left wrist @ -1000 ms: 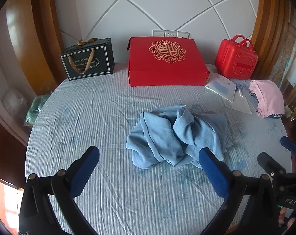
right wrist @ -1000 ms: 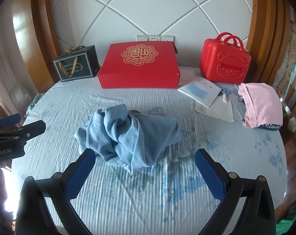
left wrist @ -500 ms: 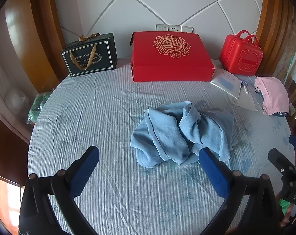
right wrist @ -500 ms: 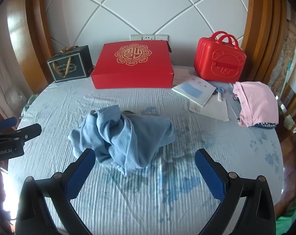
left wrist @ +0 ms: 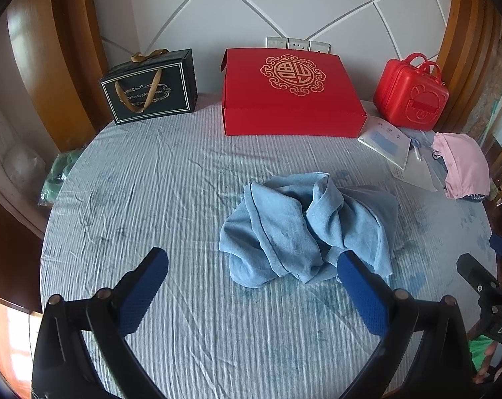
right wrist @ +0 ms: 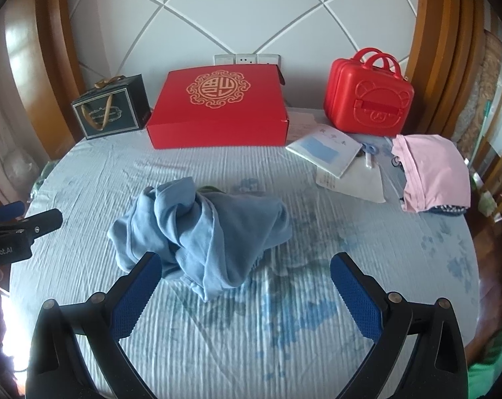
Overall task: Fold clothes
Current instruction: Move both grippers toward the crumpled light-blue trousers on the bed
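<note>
Hovering both tongs, left (left wrist: 251,279) and right (right wrist: 246,277), wide open and empty near the crumpled blue shirt (left wrist: 309,229) mid-bed (left wrist: 151,183), I'd pinch an outer hem or collar rather than the bunched middle, so it spreads flat.

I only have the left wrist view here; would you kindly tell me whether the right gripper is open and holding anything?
Observer: The right gripper is open and empty, at the near edge of the crumpled blue garment.
Operator: Is anything hidden behind the garment?
Observer: Yes, a dark green item peeks out at its far edge.
Operator: And my left gripper?
Observer: In the right wrist view, the left gripper sits off the garment's left side, not touching it.
</note>
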Demonstrator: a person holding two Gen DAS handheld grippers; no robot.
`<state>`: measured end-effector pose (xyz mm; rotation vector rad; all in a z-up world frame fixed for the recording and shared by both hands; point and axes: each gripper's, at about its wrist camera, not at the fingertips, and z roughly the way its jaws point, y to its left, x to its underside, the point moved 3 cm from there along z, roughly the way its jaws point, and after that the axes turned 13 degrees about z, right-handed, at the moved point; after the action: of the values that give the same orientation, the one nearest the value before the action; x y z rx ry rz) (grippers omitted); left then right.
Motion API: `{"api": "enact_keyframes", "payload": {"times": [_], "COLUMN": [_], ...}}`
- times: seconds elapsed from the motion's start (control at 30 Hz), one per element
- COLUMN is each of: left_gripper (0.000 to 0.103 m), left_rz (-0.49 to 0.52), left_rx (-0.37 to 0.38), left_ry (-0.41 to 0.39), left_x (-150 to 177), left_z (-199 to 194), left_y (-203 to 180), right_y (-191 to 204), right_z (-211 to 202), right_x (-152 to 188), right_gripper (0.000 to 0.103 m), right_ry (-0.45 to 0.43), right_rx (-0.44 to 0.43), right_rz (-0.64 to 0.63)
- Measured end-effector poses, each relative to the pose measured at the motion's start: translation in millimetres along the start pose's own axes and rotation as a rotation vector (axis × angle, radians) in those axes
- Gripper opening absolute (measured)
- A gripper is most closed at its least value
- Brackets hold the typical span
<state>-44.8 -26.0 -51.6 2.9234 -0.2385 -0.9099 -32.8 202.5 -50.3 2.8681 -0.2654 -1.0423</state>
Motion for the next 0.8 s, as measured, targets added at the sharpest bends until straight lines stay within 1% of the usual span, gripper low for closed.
{"api": "enact_keyframes", "payload": {"times": [0.13,0.5,0.6,0.67,0.77,0.8], "left_gripper": [0.103,0.103,0.103,0.103,0.103,0.103], "left_rz": [0.002,0.015,0.021,0.024,0.034,0.038], "left_rx": [-0.009,0.007,0.019,0.022,0.015,0.008], "left_ry": [0.008,0.030,0.034,0.044,0.033,0.041], "left_x": [-2,-9,-11,-12,-13,-13], "left_z": [5,23,33,46,66,79], "left_y": [0,0,1,4,10,13], "right_y": [1,-1,-3,-5,-7,-8], "right_z": [4,21,29,38,52,57], "right_x": [-1,-7,-8,-8,-6,-5], "right_gripper": [0.103,0.103,0.103,0.103,0.103,0.103], "right_ry": [0.009,0.030,0.050,0.068,0.102,0.114], "right_rx": [0.000,0.012,0.016,0.013,0.003,0.000], "right_rz": [-0.001,0.009,0.017,0.023,0.034,0.037]}}
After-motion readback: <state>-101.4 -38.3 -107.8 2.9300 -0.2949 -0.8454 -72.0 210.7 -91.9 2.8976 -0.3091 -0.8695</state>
